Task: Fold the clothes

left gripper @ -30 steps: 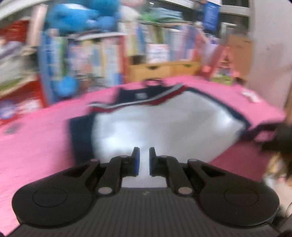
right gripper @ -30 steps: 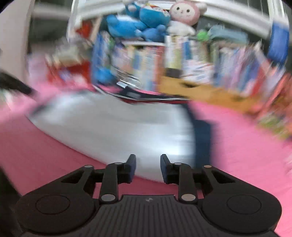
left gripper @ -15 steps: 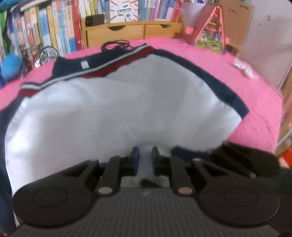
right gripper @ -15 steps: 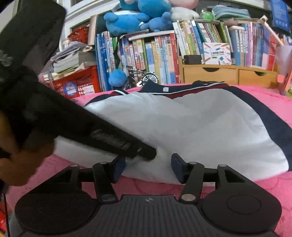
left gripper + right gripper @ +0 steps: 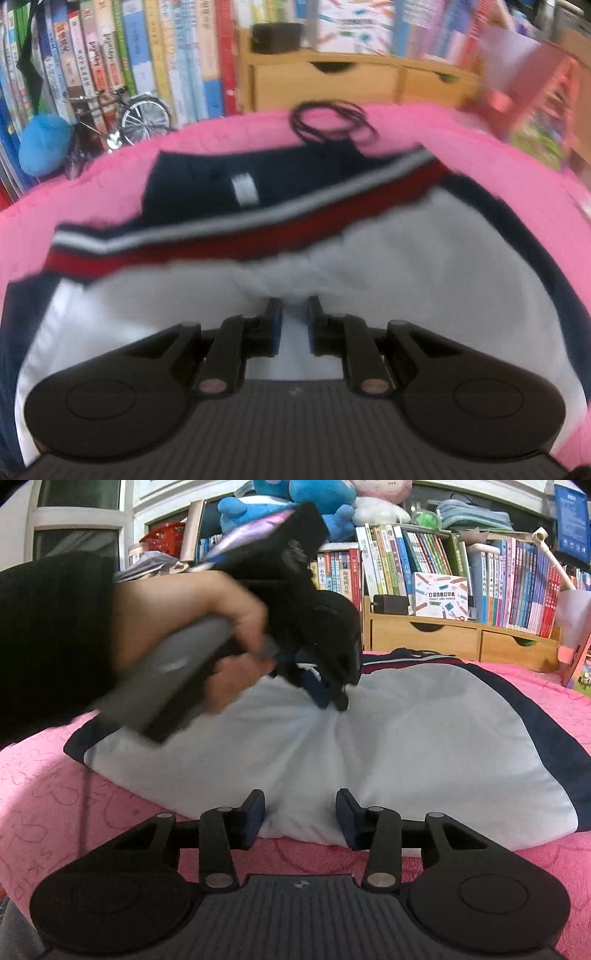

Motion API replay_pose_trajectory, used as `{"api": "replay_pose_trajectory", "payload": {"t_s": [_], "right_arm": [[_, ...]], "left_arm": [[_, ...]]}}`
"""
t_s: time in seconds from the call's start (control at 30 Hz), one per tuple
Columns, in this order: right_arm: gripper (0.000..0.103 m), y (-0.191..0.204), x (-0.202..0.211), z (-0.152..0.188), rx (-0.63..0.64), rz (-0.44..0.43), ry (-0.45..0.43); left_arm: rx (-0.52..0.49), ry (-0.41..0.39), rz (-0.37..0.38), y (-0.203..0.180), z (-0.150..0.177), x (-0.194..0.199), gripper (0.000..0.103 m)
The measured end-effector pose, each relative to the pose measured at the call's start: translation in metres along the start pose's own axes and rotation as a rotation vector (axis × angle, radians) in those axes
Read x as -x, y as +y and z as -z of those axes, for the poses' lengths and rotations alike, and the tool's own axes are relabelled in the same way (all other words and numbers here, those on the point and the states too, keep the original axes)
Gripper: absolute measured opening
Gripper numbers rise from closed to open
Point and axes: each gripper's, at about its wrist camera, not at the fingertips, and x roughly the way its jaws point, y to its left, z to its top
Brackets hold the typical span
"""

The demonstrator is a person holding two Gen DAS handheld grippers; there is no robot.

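Observation:
A white shirt point(image 5: 406, 266) with navy sleeves and a red-and-white striped band lies flat on the pink cover point(image 5: 480, 147), collar at the far side. My left gripper point(image 5: 293, 306) points down onto the shirt's middle, its narrow jaws pinching a bunched ridge of white cloth. In the right wrist view, a hand point(image 5: 192, 627) holds the left gripper point(image 5: 332, 698), and creases in the shirt point(image 5: 424, 738) radiate from its tips. My right gripper point(image 5: 300, 805) sits low at the near hem. Its jaws are closing, with the hem's edge between them, and the pads are not pressing it.
A coiled black cable point(image 5: 332, 122) lies just beyond the collar. Behind the cover stand a wooden drawer box point(image 5: 443, 635), rows of books point(image 5: 406, 561), a toy bicycle point(image 5: 122, 114) and a blue plush point(image 5: 44, 144). Pink cover point(image 5: 74, 812) shows bare at the near left.
My left gripper has travelled from the near hem to the shirt's middle and tipped downward onto it, gathering cloth. The right gripper's jaws widened, then narrowed slightly, and it has stopped moving.

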Motion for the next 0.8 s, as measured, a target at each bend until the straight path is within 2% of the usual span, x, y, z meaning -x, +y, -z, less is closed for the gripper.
{"api": "replay_pose_trajectory", "payload": {"t_s": [0.23,0.3,0.37,0.47,0.57,0.63,0.7,0.8], "right_arm": [[0.043,0.000,-0.001,-0.001,-0.002,0.000,0.002],[0.043,-0.001,-0.001,-0.001,-0.006,-0.003,0.001],[0.043,-0.002,-0.001,-0.002,-0.009,-0.005,0.000],[0.042,-0.003,0.000,-0.003,-0.019,-0.004,-0.001],[0.039,-0.003,0.001,-0.007,-0.063,0.005,0.009],[0.026,-0.002,0.002,-0.011,-0.095,0.004,0.016],[0.024,0.000,0.002,-0.016,-0.119,0.017,0.026],[0.024,0.002,-0.001,-0.017,-0.151,0.045,0.035]], "left_arm": [[0.068,0.024,-0.021,0.006,-0.015,-0.008,0.014],[0.075,0.049,-0.033,0.007,-0.012,0.002,0.018],[0.056,0.068,-0.033,0.003,-0.003,0.016,0.032],[0.009,0.092,-0.027,-0.006,0.017,0.040,0.033],[-0.015,0.142,-0.005,-0.017,0.038,0.060,0.033],[-0.005,0.199,0.034,-0.021,0.047,0.068,0.033],[0.016,0.262,0.054,-0.023,0.051,0.068,0.033],[0.001,0.306,0.031,-0.026,0.057,0.070,0.033]]}}
